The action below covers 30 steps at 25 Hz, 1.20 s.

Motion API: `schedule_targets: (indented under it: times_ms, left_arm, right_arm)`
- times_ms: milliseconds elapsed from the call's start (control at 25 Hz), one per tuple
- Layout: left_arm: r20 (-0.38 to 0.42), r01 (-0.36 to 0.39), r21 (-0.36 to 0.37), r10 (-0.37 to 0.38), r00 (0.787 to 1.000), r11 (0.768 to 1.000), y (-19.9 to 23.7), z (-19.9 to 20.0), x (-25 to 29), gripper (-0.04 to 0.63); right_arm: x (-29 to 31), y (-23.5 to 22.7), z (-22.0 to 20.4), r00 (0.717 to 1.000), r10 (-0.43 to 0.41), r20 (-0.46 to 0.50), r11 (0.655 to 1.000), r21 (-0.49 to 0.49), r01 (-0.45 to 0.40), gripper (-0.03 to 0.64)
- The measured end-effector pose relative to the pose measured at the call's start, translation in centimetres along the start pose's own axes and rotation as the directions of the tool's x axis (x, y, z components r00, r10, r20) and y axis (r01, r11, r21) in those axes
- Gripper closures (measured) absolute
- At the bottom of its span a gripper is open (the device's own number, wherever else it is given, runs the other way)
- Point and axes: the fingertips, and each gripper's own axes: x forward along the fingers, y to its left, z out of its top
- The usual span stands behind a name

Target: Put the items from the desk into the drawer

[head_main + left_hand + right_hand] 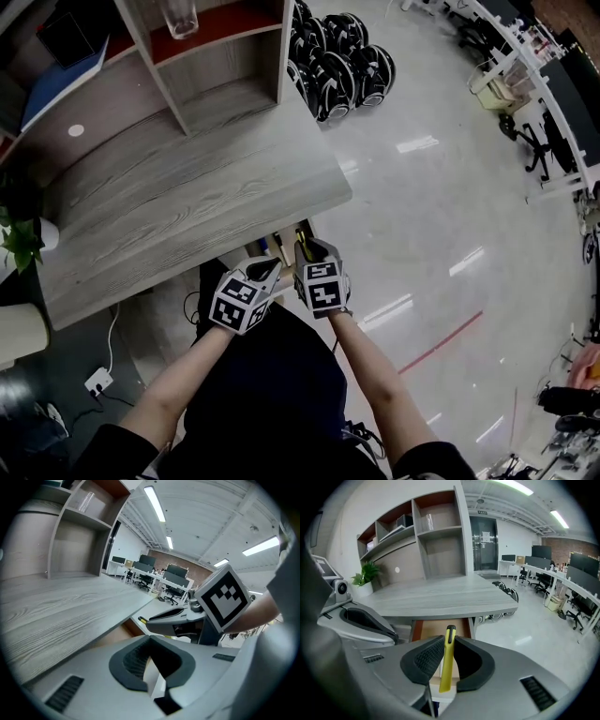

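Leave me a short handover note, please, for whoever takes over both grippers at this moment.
Right gripper: shut on the yellow pen, aimed at the open drawer.
Left gripper: jaws look closed, with nothing that I can make out between them. It sits beside the right one, below the front edge of the desk.
Done: the drawer is open under the desk front and the pen is off the desk.
To do: lower the pen into the drawer and release it. No other loose items show on the desktop. The plant at its left end is probably not part of the job.
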Motion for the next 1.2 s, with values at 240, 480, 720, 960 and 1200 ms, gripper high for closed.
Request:
schedule_targets:
  times_ms: [240,480,720,960,1200]
  left_arm:
    - [-0.011,-0.018,-0.041,0.018,1.000,0.999,1.1,-1.4,-0.3,0.586]
    - [-0.017,-0.053,-0.090,0.052,0.999,0.995,2.7,-2.9,-1.3,0.586]
    - [-0.028,-0.080,-0.132,0.077,0.997,0.988,3.6,-4.5,-2.3,0.586]
    - [-0.038,-0.090,-0.144,0.086,0.996,0.985,4.2,-5.2,-2.7,0.586]
    - [-0.032,-0.091,-0.163,0.086,0.996,0.982,4.3,-5.2,-2.7,0.586]
  right_arm:
    - [3.1,0.2,-1.7,0.999,0.003,-0.046,0.999,-0.054,-0.006,0.565]
    - [6.0,0.1,-4.1,0.994,-0.020,-0.110,0.995,-0.097,0.009,0.565]
    - [7.9,0.3,-5.5,0.988,-0.048,-0.148,0.986,-0.168,0.022,0.565]
    - [9.2,0.0,-5.9,0.984,-0.074,-0.162,0.980,-0.196,0.041,0.565]
    - [10.4,-0.5,-6.8,0.973,-0.104,-0.205,0.978,-0.199,0.062,0.563]
